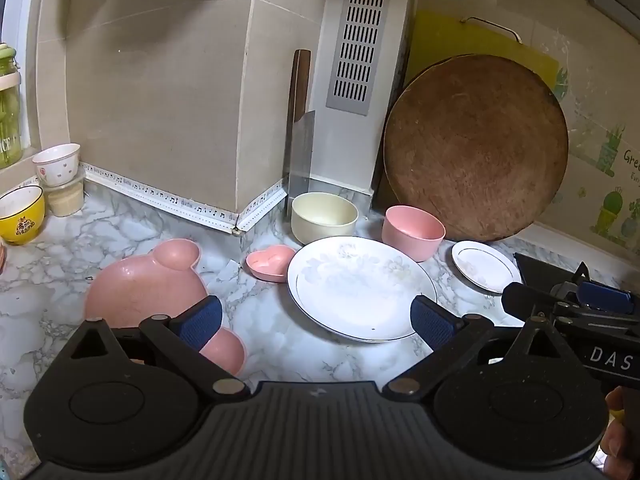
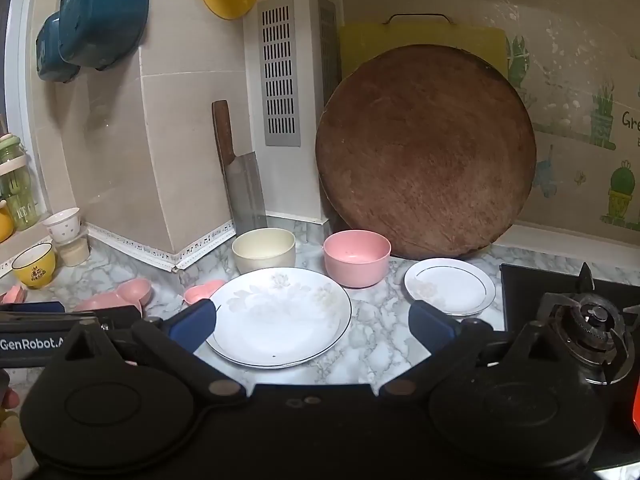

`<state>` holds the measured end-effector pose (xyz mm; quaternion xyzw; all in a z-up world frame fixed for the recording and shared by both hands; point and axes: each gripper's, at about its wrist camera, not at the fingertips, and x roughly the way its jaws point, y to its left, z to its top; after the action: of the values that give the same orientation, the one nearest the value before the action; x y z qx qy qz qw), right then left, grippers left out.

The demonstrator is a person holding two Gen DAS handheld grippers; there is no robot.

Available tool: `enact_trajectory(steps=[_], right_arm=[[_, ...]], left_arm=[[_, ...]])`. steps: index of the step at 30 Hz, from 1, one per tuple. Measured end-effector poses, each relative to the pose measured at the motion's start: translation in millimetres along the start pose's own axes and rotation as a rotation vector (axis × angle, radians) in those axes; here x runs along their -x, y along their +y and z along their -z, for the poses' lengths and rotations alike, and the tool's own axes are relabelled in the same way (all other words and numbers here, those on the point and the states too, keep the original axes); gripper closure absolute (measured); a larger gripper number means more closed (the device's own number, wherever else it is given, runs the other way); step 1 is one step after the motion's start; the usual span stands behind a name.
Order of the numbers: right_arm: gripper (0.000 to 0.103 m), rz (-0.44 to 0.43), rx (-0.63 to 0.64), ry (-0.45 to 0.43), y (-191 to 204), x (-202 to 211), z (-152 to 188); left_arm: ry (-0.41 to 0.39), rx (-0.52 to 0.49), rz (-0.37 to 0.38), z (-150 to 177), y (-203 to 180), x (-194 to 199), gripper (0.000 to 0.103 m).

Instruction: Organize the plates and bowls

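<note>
Both the left gripper [image 1: 316, 322] and the right gripper [image 2: 312, 326] are wide open and hold nothing. The big white plate [image 1: 360, 286] lies mid-counter [image 1: 48, 300], with 2 bowls, cream [image 1: 324, 217] and pink [image 1: 413, 231], near the back wall.

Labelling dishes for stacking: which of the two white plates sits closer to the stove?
The small white plate, right of the pink bowl; the large white plate lies centre counter.
</note>
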<state>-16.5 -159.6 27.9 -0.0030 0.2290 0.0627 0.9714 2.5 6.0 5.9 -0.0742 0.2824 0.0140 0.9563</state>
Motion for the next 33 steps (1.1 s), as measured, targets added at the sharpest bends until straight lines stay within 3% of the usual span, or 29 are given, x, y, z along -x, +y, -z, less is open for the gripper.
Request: enact_trajectory(steps=[33], right_arm=[[0.000,0.001,-0.011,0.041,1,-7,3]], left_arm=[[0.044,0.013,0.003,4,4,-8,0.002]])
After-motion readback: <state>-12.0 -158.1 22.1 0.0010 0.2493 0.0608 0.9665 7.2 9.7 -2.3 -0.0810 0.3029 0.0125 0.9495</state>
